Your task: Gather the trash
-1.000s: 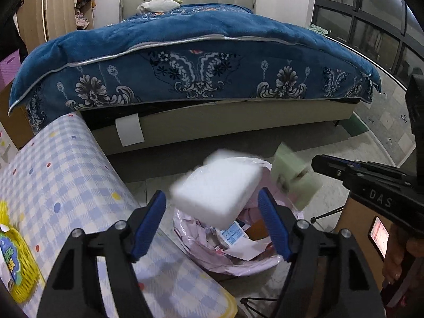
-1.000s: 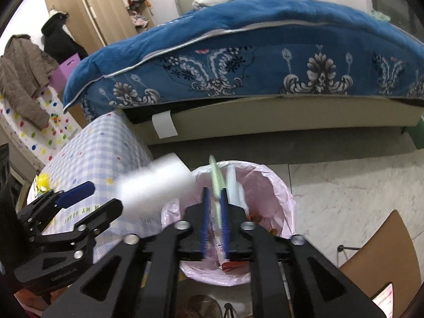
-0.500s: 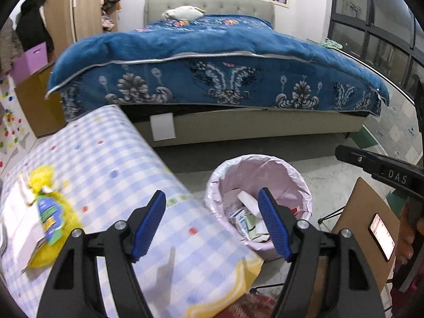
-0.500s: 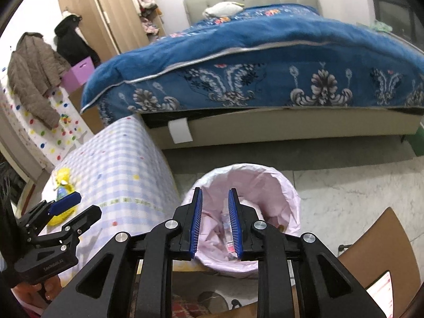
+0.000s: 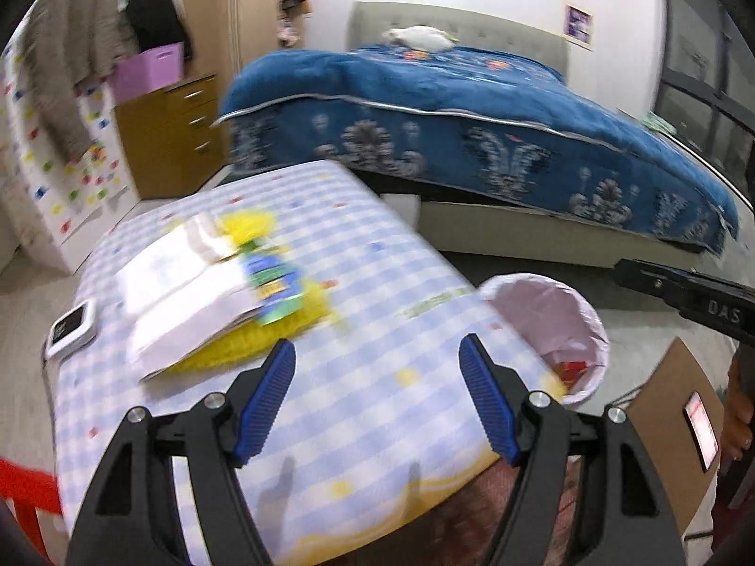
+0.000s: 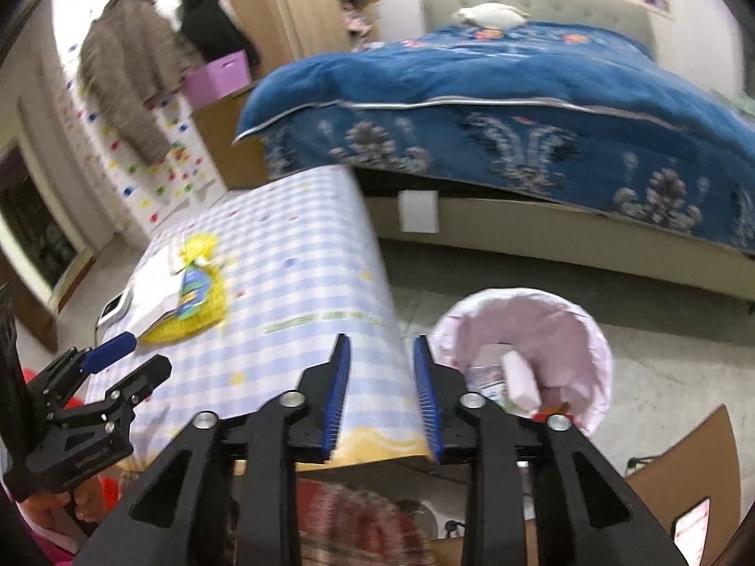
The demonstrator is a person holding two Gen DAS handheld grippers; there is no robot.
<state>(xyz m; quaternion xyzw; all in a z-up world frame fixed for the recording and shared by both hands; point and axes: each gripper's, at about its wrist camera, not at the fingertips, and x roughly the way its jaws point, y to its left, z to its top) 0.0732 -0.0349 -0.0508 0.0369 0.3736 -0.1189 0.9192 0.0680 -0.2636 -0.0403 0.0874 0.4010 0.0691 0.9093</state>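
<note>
Two empty grippers, left (image 5: 377,396) and right (image 6: 382,396), one bin (image 6: 599,330), one yellow packet (image 5: 278,302)

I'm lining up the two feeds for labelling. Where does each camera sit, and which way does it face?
Left wrist view: sits behind the left tongs, open and empty, facing across the checked table toward the bed; the right tongs' black body shows at the right edge.
Right wrist view: sits behind the right tongs, open, facing the table edge and the bin; the left tongs show at lower left.
Shared: table, yellow bag, bin, bed.
</note>
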